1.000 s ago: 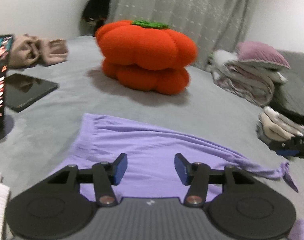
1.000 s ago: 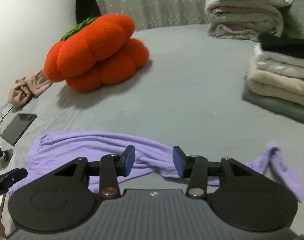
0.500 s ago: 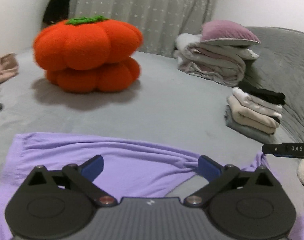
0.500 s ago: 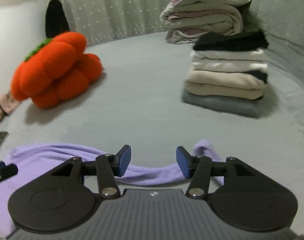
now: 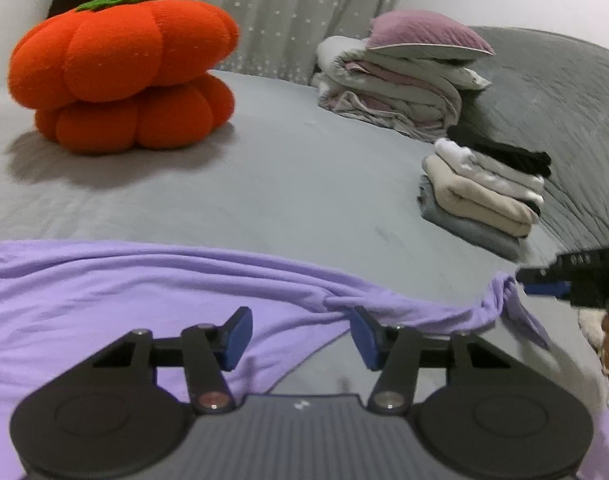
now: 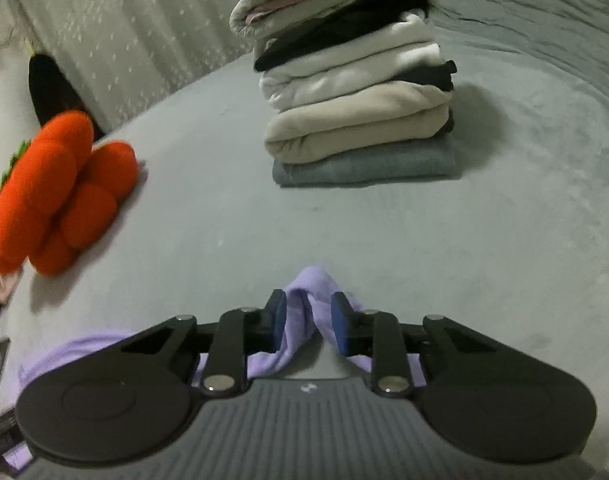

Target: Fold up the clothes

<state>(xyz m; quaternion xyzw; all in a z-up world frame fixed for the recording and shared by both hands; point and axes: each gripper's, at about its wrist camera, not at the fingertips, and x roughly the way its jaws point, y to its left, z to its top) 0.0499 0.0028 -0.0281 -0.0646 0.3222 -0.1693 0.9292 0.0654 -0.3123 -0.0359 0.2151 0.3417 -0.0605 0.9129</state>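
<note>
A purple garment (image 5: 104,300) lies stretched across the grey bed (image 5: 284,184), with a rumpled ridge along its far edge. My left gripper (image 5: 300,336) hovers over that edge near the middle. Its jaws are closing, fabric lies between and under them, and the pads are not pressing on it. My right gripper (image 6: 308,320) is at the garment's right end (image 6: 308,300). Its jaws are closing, and a bunched fold stands pinched between the blue pads. In the left wrist view the right gripper (image 5: 544,284) holds that end raised in a small peak.
A stack of folded clothes (image 6: 360,120) stands just beyond the right gripper. Behind it lies a heap of bedding with a pink pillow (image 5: 400,80). An orange pumpkin cushion (image 5: 120,68) sits at the far left. Bare grey sheet lies between them.
Both views have swung to the right along the garment. The left jaws spread wide, then narrowed again. The right gripper reached the garment's right end and narrowed onto the fold there.
</note>
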